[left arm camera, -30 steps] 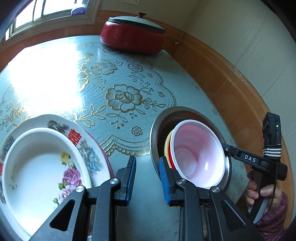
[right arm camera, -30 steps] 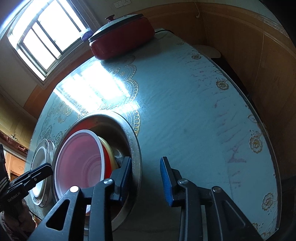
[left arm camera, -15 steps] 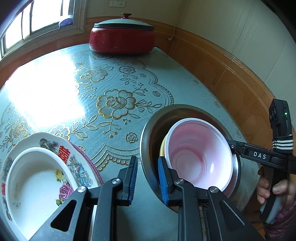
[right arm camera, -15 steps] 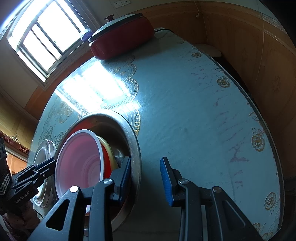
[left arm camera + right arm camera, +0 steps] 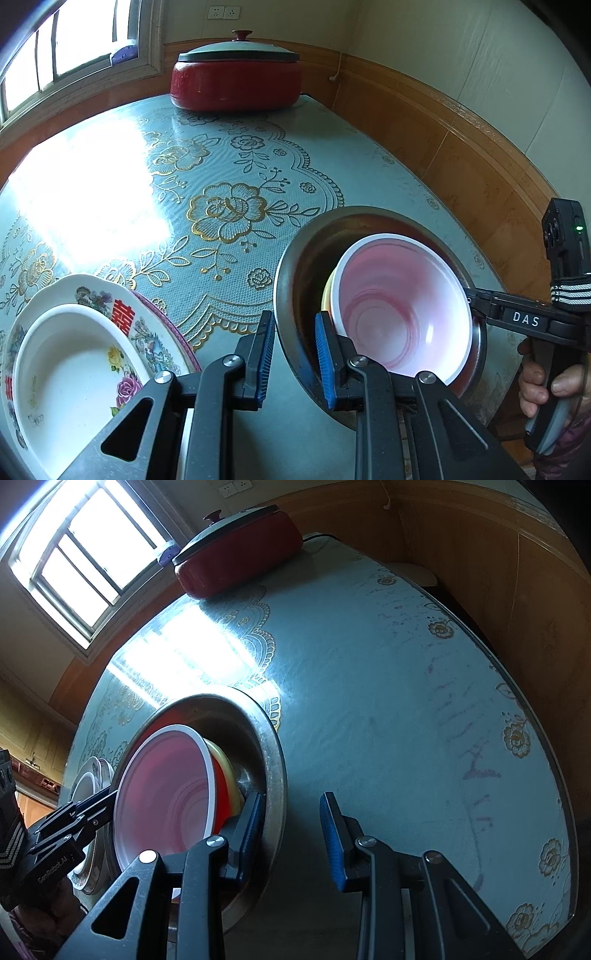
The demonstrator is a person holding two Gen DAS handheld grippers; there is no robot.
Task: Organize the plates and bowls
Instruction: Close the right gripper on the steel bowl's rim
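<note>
A steel basin (image 5: 295, 258) stands on the table and holds a white-rimmed pink bowl (image 5: 399, 306) stacked on red and yellow bowls. My left gripper (image 5: 293, 350) straddles the basin's near-left rim, one finger outside and one inside, jaws apart. My right gripper (image 5: 291, 827) straddles the opposite rim (image 5: 275, 775) the same way, jaws open; it also shows in the left wrist view (image 5: 476, 295). A flowered white dish (image 5: 66, 369) lies stacked on decorated plates at the left.
A red lidded cooker (image 5: 236, 81) stands at the table's far edge by the window. The table has a blue floral cloth (image 5: 221, 206). Wood-panelled walls run close along the right side.
The left gripper has tilted up and moved in so its fingers straddle the basin rim more closely. The right gripper has barely moved.
</note>
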